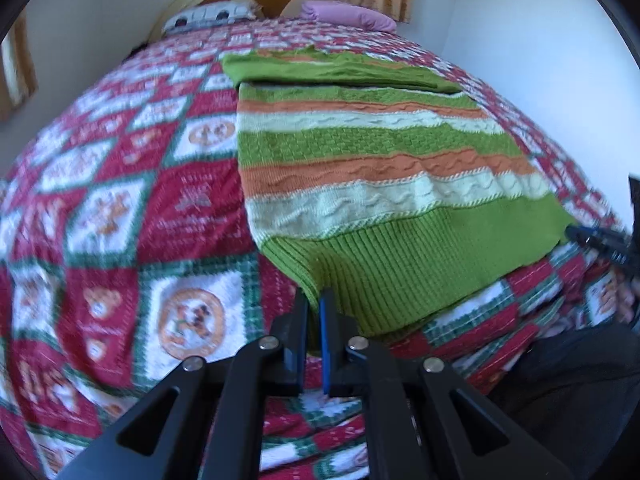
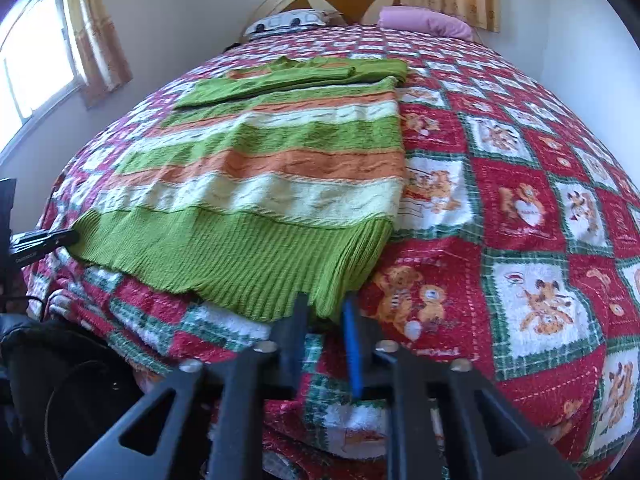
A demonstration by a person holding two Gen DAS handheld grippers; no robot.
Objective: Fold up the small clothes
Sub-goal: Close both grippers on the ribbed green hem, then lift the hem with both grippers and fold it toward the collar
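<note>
A knitted sweater (image 1: 380, 160) in green, orange and cream stripes lies flat on the bed, with its sleeves folded across the top (image 1: 340, 68). My left gripper (image 1: 314, 300) is shut on the near left corner of the green ribbed hem. In the right wrist view the same sweater (image 2: 260, 184) lies ahead and to the left. My right gripper (image 2: 325, 306) is shut on the near right corner of the hem, with green knit between its fingers. Each gripper shows at the edge of the other's view: the right one (image 1: 600, 240) and the left one (image 2: 44, 240).
A red, green and white patterned bedspread (image 2: 520, 200) covers the whole bed. A pink pillow (image 1: 348, 14) and a patterned pillow (image 1: 208, 16) lie by the headboard. White walls flank the bed, with a window (image 2: 36, 64) on the left. A dark shape (image 2: 60, 380) sits at the near bed edge.
</note>
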